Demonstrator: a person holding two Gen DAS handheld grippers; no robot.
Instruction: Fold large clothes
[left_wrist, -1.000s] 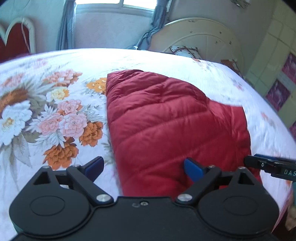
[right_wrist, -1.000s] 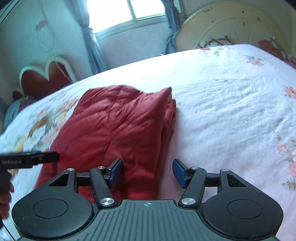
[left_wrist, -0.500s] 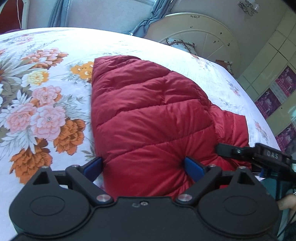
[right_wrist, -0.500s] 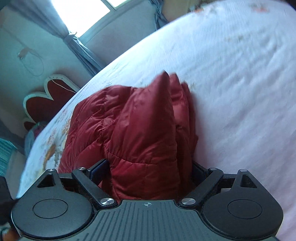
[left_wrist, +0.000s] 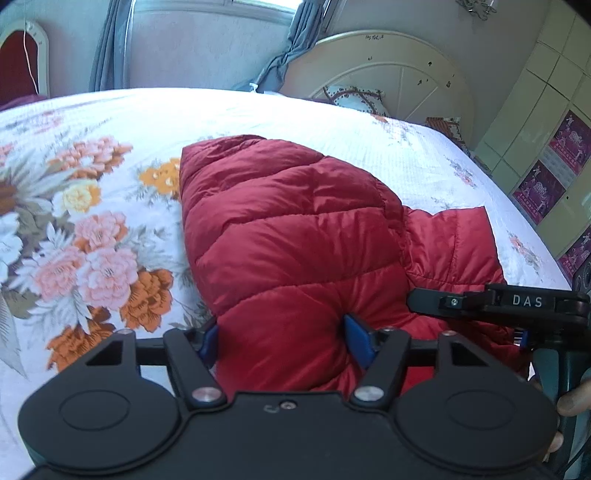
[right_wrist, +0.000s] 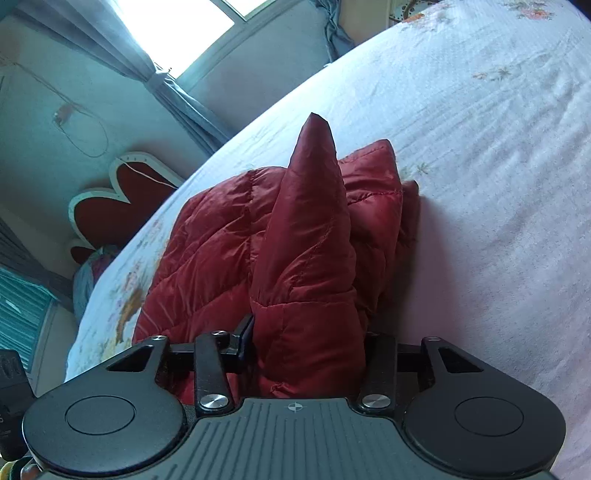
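Observation:
A red quilted puffer jacket lies partly folded on the floral bedspread. My left gripper is shut on the jacket's near edge, with the padding bunched between its blue pads. My right gripper is shut on the jacket's other near corner and lifts it, so a pointed fold stands up. The right gripper's finger also shows in the left wrist view, beside the jacket's right side.
The bed's cream headboard and a patterned pillow are at the far end. A heart-shaped red chair back stands beyond the bed. Curtains hang by a bright window. The white bedspread stretches to the right.
Both grippers moved in from open, empty positions and closed on the jacket's near edge. The right one has since lifted its corner into an upright point.

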